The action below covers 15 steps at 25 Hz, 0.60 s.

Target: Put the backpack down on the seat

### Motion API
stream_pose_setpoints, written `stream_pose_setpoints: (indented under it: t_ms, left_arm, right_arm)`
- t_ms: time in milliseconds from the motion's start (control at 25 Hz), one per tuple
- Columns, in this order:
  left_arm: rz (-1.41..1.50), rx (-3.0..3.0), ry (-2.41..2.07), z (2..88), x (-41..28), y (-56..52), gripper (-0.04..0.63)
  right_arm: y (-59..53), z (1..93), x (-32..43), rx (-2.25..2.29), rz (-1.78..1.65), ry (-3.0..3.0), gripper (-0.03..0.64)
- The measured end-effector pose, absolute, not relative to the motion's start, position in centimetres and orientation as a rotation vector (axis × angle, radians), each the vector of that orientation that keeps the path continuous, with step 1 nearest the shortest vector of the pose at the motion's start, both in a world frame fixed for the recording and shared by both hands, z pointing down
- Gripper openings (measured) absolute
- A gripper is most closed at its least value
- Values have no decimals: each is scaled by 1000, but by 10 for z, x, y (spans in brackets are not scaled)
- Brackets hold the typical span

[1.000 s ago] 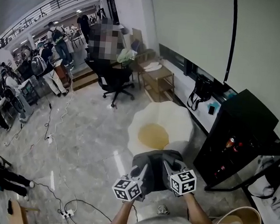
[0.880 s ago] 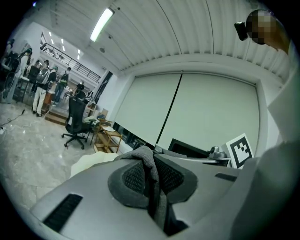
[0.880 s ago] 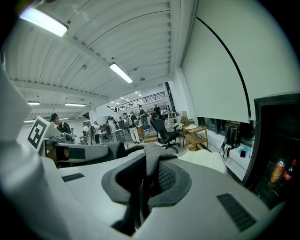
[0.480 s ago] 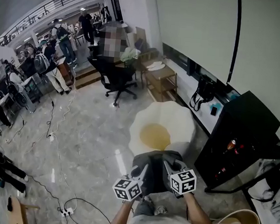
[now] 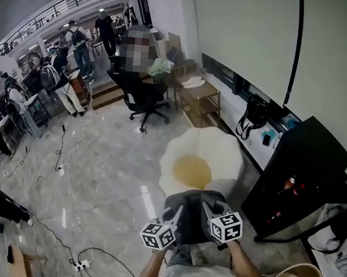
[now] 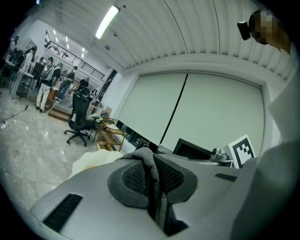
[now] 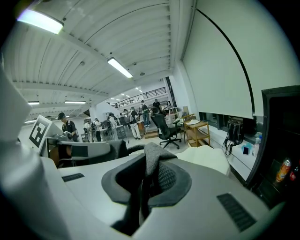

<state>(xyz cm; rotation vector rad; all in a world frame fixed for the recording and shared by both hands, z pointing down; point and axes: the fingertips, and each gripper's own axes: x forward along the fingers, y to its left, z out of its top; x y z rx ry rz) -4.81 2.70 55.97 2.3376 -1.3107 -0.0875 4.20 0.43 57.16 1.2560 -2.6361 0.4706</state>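
My tongs, left gripper [image 6: 153, 177] and right gripper [image 7: 149, 177], each pinch a fold of the grey backpack [image 5: 192, 220], which hangs by the near edge of the egg-shaped seat [image 5: 224, 150]; it looks soft and saggy, so gripping both top folds suits it.

Backpack [image 5: 192, 216] is hanging between left gripper [image 5: 171, 215] and right gripper [image 5: 208, 208], just before seat [image 5: 204, 148]. Seat is sitting on floor [image 5: 98, 170], cabinet [image 5: 303, 176] right, office chair [image 5: 142, 93] behind.
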Motion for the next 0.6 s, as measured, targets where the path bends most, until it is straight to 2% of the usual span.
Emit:
stream_pose_setpoints:
  t_ms: [600]
  left_arm:
    - [-103,2323,-1293,570,-79,-92,54]
  right_arm:
    - [-116,581,11,1252,478,-2620,51]
